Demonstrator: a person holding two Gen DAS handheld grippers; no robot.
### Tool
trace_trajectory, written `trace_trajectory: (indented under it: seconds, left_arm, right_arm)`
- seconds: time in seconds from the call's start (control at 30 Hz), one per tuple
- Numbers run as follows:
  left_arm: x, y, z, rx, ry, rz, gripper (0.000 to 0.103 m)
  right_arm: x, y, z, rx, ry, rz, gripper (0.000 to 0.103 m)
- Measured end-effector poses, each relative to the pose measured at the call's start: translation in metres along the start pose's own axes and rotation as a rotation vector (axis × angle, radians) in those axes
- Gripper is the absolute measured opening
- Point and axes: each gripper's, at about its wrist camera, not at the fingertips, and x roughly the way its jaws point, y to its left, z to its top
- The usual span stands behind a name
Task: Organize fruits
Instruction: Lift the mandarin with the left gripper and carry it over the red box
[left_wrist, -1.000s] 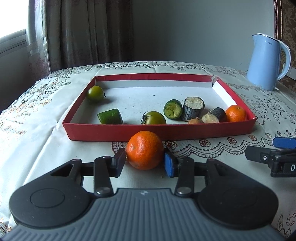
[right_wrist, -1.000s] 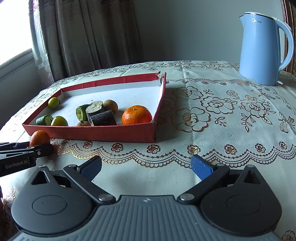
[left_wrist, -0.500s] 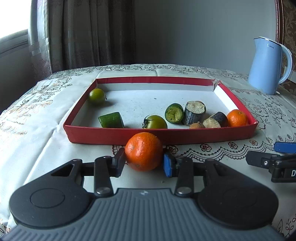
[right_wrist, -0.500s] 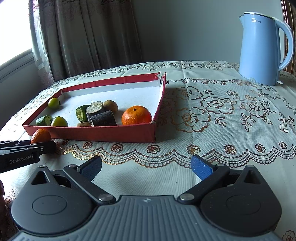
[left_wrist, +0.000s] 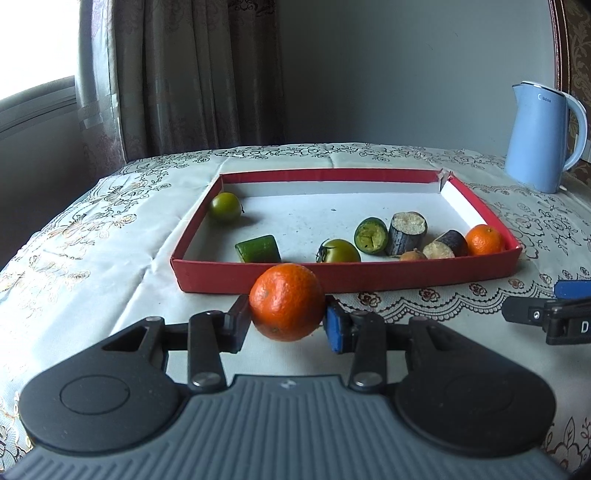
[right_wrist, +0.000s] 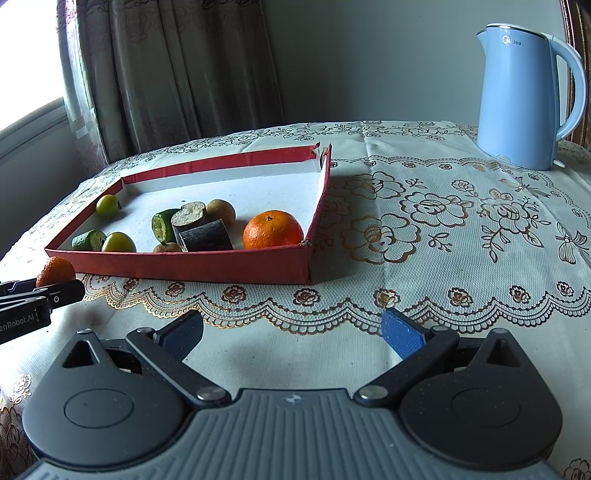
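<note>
My left gripper (left_wrist: 286, 322) is shut on an orange tangerine (left_wrist: 287, 301) and holds it lifted just in front of the near wall of the red tray (left_wrist: 369, 275). The tray holds a second tangerine (left_wrist: 484, 240), green fruits (left_wrist: 225, 206), cucumber pieces (left_wrist: 258, 248) and dark cut pieces (left_wrist: 406, 232). In the right wrist view my right gripper (right_wrist: 291, 334) is open and empty above the tablecloth, right of the tray (right_wrist: 192, 264). The held tangerine (right_wrist: 55, 271) and the left gripper's fingers (right_wrist: 62, 293) show at the left edge.
A blue electric kettle (right_wrist: 524, 92) stands at the back right of the table. The table has a lace-patterned cloth (right_wrist: 443, 229). Curtains (left_wrist: 177, 74) and a window hang behind the table at the left. The right gripper's fingers (left_wrist: 535, 314) reach in at right of the left wrist view.
My left gripper has risen with the tangerine, which now sits higher against the tray's near wall. The right gripper has stayed where it was.
</note>
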Motion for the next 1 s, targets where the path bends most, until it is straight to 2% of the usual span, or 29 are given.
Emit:
trace_trajectory:
  seconds: [0.4, 0.67, 1.0]
  left_arm:
    - [0.008, -0.004, 0.053, 0.029, -0.068, 0.037, 0.038]
    - [0.058, -0.006, 0.078, 0.015, -0.01, 0.052, 0.038]
    - [0.094, -0.004, 0.079, -0.017, 0.048, 0.051, 0.039]
  right_arm:
    - [-0.001, -0.003, 0.0, 0.017, -0.006, 0.012, 0.103]
    - [-0.002, -0.006, 0.0, 0.034, -0.014, 0.025, 0.103]
    - [-0.003, -0.011, 0.0, 0.067, -0.03, 0.048, 0.103]
